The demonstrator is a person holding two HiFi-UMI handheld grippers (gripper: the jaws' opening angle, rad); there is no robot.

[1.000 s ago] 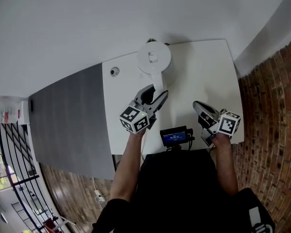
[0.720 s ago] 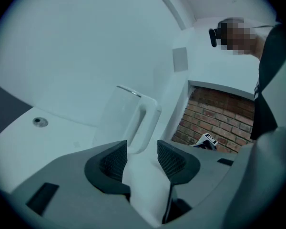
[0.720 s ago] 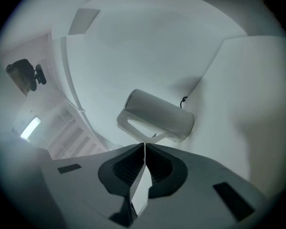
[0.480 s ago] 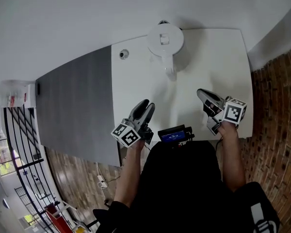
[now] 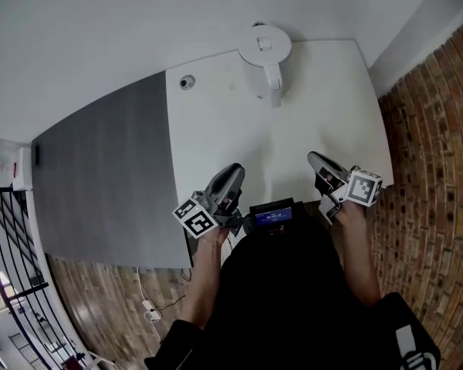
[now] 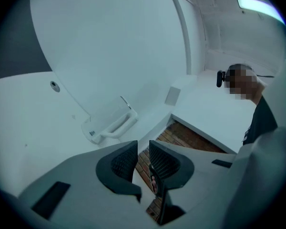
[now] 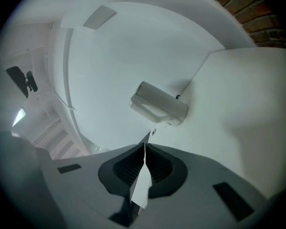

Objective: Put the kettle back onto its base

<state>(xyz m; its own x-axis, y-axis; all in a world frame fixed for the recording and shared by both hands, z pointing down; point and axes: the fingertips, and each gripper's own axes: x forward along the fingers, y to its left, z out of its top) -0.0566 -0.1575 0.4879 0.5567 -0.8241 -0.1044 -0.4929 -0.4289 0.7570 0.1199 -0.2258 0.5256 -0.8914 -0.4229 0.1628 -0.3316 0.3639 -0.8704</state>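
The white kettle [image 5: 265,48] stands upright at the far edge of the white surface [image 5: 216,145], close against the wall, with its handle [image 5: 274,91] pointing back toward the person. Its base cannot be made out beneath it from above, so whether it is seated properly is a judgement; it stands level, which suggests the placing is done. Neither claw touches it. The left claw [image 5: 233,169] hovers over the near edge of the surface, well apart from the kettle. Its jaws have just been closing and now stand a narrow gap apart with nothing between them, so it looks like an idle closing, not a grip. In its own view the left claw [image 6: 143,144] looks toward the kettle [image 6: 109,123] across bare surface. The right claw [image 5: 315,159] is also near the person, its jaws together and empty. Its own view shows the right claw [image 7: 144,147] aimed at the kettle [image 7: 158,105] from a distance, apparently just waiting
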